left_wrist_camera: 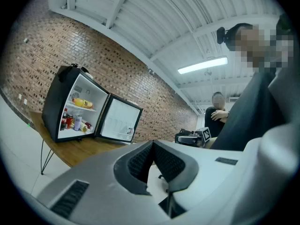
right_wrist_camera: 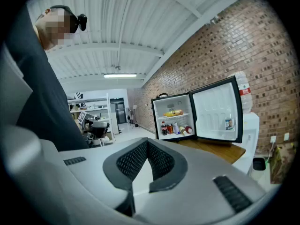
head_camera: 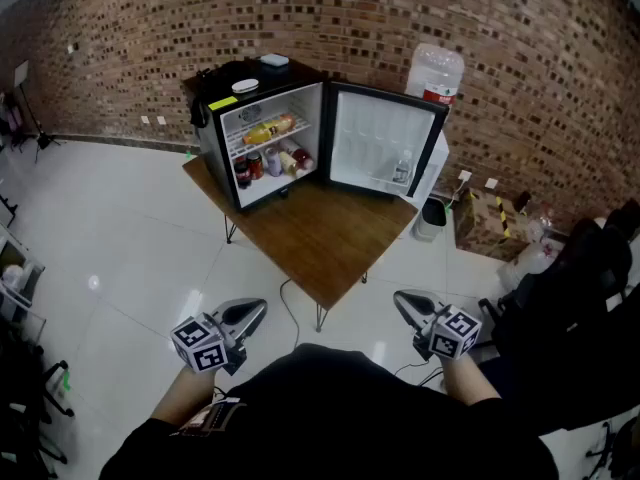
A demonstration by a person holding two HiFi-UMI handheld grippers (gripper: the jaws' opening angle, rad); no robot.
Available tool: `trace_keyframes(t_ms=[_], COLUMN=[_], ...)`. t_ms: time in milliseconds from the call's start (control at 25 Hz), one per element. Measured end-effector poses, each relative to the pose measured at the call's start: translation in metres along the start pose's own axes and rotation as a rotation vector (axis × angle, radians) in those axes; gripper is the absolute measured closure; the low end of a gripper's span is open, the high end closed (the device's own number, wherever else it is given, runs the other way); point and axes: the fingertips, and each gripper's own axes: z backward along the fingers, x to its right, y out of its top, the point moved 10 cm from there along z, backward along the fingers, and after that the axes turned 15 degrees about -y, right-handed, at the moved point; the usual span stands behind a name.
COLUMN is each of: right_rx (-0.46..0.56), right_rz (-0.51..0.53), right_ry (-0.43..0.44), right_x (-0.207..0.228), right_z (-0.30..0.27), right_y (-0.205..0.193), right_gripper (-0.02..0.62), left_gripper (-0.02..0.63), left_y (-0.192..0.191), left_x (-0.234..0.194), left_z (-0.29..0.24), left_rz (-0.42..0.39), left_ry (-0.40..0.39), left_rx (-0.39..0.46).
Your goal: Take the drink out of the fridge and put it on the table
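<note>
A small black fridge stands on the far end of a wooden table with its door swung open to the right. On its lower shelf stand several drinks, among them a dark cola bottle and cans; a yellow bottle lies on the upper shelf. A small bottle sits in the door rack. Both grippers hover close to my body, well short of the table. My left gripper is shut and empty, and so is my right gripper. The fridge also shows in both gripper views.
A white water dispenser with a big jug stands right behind the fridge door, a bin and a cardboard box beside it. A cable trails on the tiled floor under the table. A person sits off to the right.
</note>
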Motion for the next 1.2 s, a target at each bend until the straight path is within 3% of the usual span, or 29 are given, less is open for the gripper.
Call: trace_keyframes(t_ms=[240,480,760,1000,1200], right_rx=[0.029,0.039,0.01,-0.066,-0.12], right_rz=[0.121,0.229,0.435,0.64,0.801], right_ry=[0.01,0.04,0.039,0.021,-0.01], right_x=[0.035,0.054,0.007,-0.045,-0.058], right_z=[-0.012,-0.067,-0.181,-0.293,-0.376], right_y=[0.034,0.065,0.101,0.131,0.153], right_gripper=[0.58,0.58,0.578,0.444,0.392], left_gripper=[0.612,0.612,0.612,0.612,0.612], left_y=[0.004,0.019,0.043,0.068,0.091], left_x=[0.018,0.023,-0.005,-0.039,-0.071], left_z=[-0.003,0.024,0.109,0.181,0.199], left_rz=[0.002,-0.021,-0.045,-0.073,-0.128], left_ry=[0.043,0.127,0.143,0.134,0.112], left_rx=[0.003,0.041,0.082,0.039,-0.043])
